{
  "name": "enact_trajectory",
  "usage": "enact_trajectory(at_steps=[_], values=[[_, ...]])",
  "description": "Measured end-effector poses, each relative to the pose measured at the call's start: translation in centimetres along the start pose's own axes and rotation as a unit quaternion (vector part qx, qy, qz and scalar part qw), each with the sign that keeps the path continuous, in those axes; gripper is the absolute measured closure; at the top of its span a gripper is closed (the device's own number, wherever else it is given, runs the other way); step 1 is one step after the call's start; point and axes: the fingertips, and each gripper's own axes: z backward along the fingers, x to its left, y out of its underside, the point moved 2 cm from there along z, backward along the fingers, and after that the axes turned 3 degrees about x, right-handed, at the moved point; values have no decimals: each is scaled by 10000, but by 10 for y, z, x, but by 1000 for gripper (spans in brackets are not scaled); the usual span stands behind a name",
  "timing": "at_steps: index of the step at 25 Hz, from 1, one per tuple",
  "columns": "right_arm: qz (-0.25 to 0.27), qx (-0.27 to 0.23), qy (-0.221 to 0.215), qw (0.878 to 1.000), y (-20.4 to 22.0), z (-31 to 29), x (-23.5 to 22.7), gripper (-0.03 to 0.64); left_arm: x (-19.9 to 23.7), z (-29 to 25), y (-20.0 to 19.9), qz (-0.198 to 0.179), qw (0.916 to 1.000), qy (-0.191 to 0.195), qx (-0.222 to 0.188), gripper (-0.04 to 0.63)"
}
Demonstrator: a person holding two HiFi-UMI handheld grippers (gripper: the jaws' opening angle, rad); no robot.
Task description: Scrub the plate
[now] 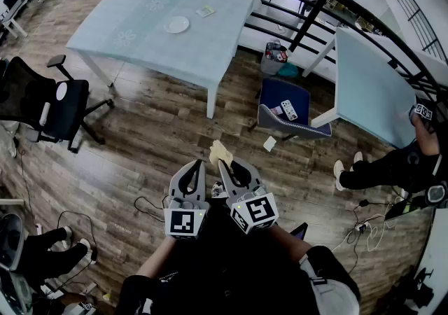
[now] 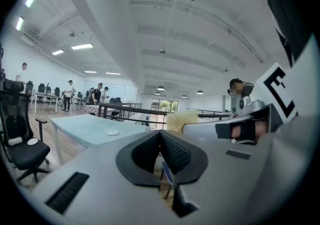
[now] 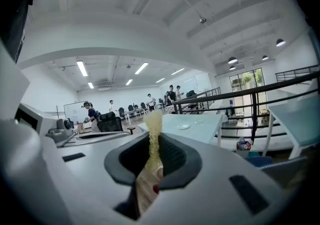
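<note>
- The white plate [image 1: 176, 24] lies flat on the pale blue bench [image 1: 126, 51], near the bench's far edge, with bare bench top all round it.
- A small pale card [image 1: 206, 10] lies on the same bench, near the plate and closer to the bench's far corner.
- Neither tool is at the bench. Both are held close to the person's body, over the wooden floor [image 1: 154, 131] and well short of the bench's near edge.
- The right hand-held gripper [image 1: 225, 164] is clamped on a yellow scrubbing sponge [image 1: 220, 150]. The sponge stands up out of the jaws and points toward the bench.
- In the right gripper view the sponge sits squeezed thin between the two dark pads, with the plate small and far off behind it.
- The left hand-held gripper [image 1: 197, 164] is just beside the right one, on the side away from the sponge. Its jaws are pressed together with nothing between them.
- A black office chair [image 1: 49, 107] stands off the bench's left end.
- A blue chair [image 1: 290, 114] with small items on its seat stands off the bench's right corner.
- A second pale bench [image 1: 367, 89] stands beyond the blue chair, and a person in dark clothes [image 1: 392, 166] sits by it.
</note>
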Motion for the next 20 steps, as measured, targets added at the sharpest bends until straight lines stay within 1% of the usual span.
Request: enact_trajectory(at_steps=[3,6,9,14,20], values=[[-13,11,-53,10000,2,8,2,566,-11,7,2,-72,10000,18,3,584],[54,64,-166,9998,2,13,3,566,-17,11,3,-20,10000,-85,10,584],[61,74,-235,9997,2,13,3,566,-15,11,4,30,9998,-169,37,584],[5,115,-268,9996,6,13,3,566,-19,11,7,21,9998,-156,85,584],[-74,158,-346,9992,6,10,2,565,-14,9,8,131,9996,-222,147,584]])
